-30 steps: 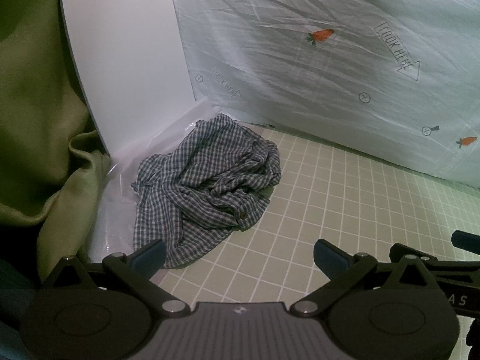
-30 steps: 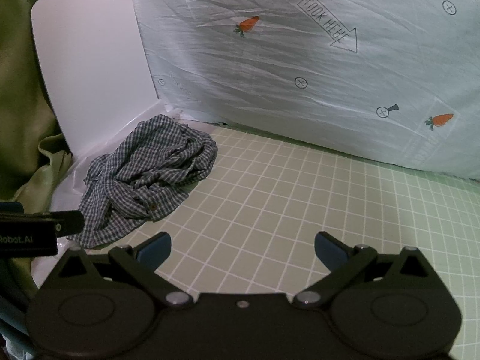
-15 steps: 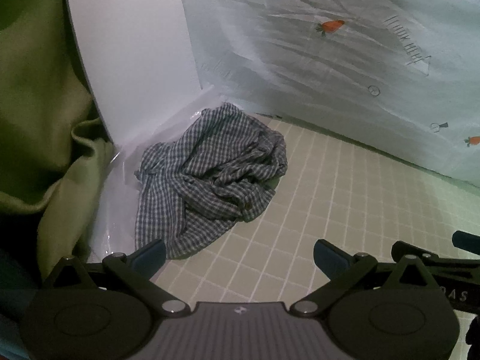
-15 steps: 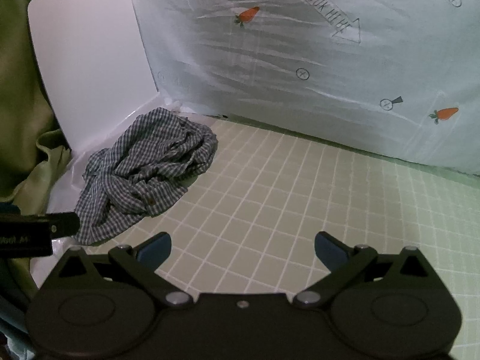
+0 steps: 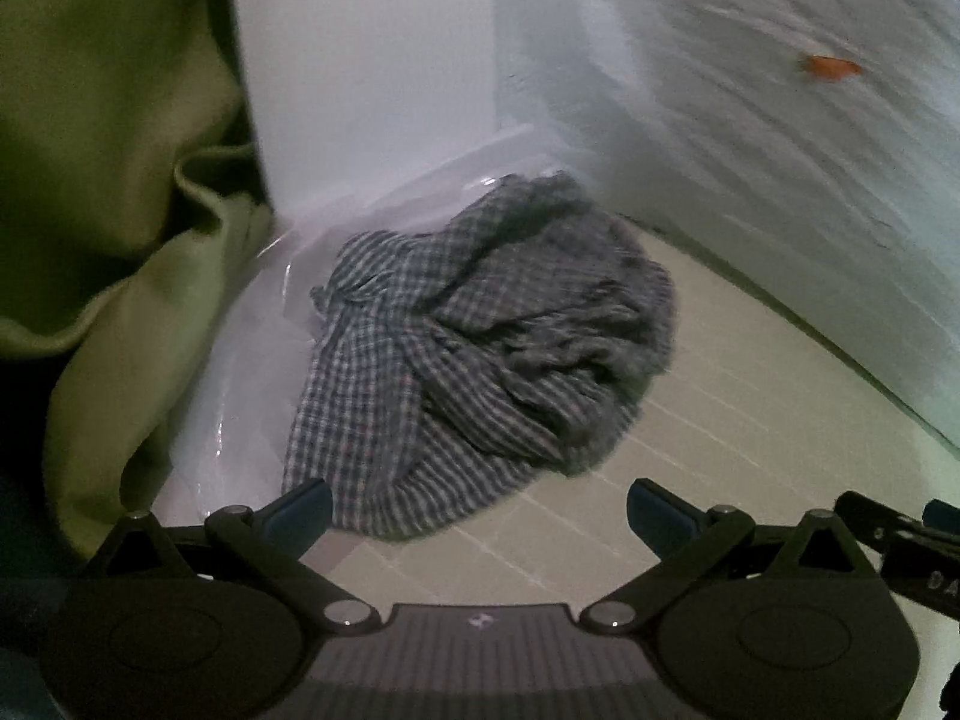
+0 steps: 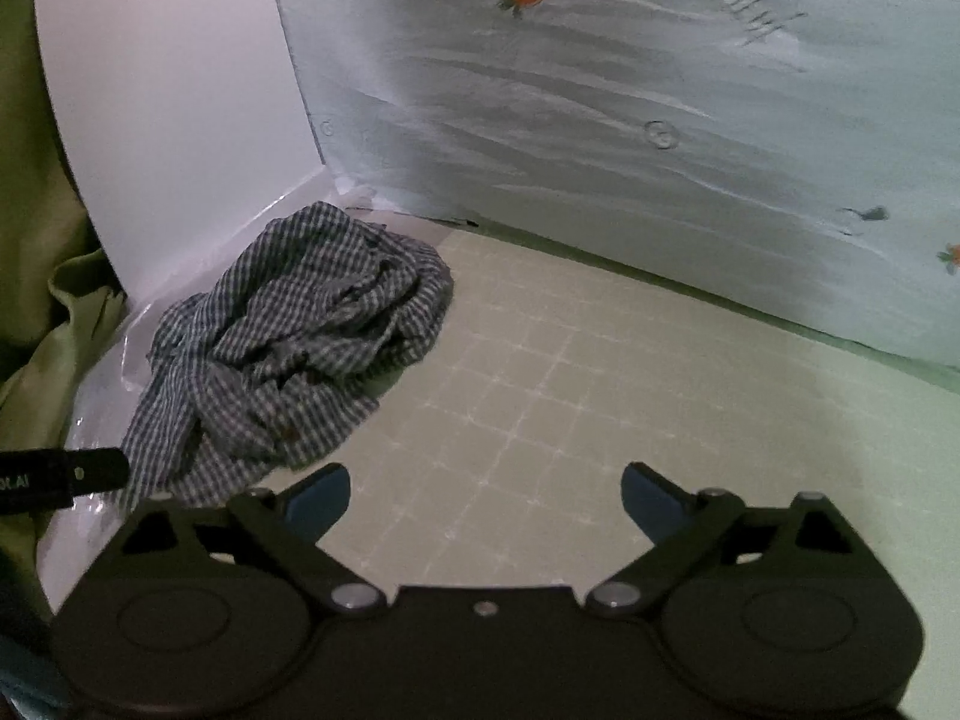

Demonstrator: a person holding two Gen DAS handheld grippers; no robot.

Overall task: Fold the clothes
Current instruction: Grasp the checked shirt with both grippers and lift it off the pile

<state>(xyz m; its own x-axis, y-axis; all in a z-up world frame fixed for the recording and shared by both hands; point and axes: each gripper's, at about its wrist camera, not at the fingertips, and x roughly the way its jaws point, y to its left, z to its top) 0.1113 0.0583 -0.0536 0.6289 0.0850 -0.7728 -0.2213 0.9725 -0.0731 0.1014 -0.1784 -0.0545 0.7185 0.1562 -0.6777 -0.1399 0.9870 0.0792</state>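
Observation:
A crumpled blue-and-white checked shirt (image 5: 480,354) lies in a heap on the gridded green mat (image 5: 750,414), partly on clear plastic sheet (image 5: 240,396). My left gripper (image 5: 480,507) is open, close in front of the heap's near edge, with nothing between its fingers. In the right wrist view the same shirt (image 6: 288,348) lies ahead and to the left. My right gripper (image 6: 485,495) is open over the bare mat (image 6: 570,396), its left fingertip (image 6: 318,495) just short of the shirt's near hem. The left gripper's body (image 6: 54,477) shows at that view's left edge.
A white board (image 5: 360,72) stands upright behind the shirt. A pale sheet with carrot prints (image 6: 630,102) hangs along the back. Green fabric (image 5: 114,192) drapes at the left. The mat stretches away to the right of the heap.
Both grippers have moved forward and left toward the shirt, which now looms larger in each view. Both stay open and the shirt has not moved.

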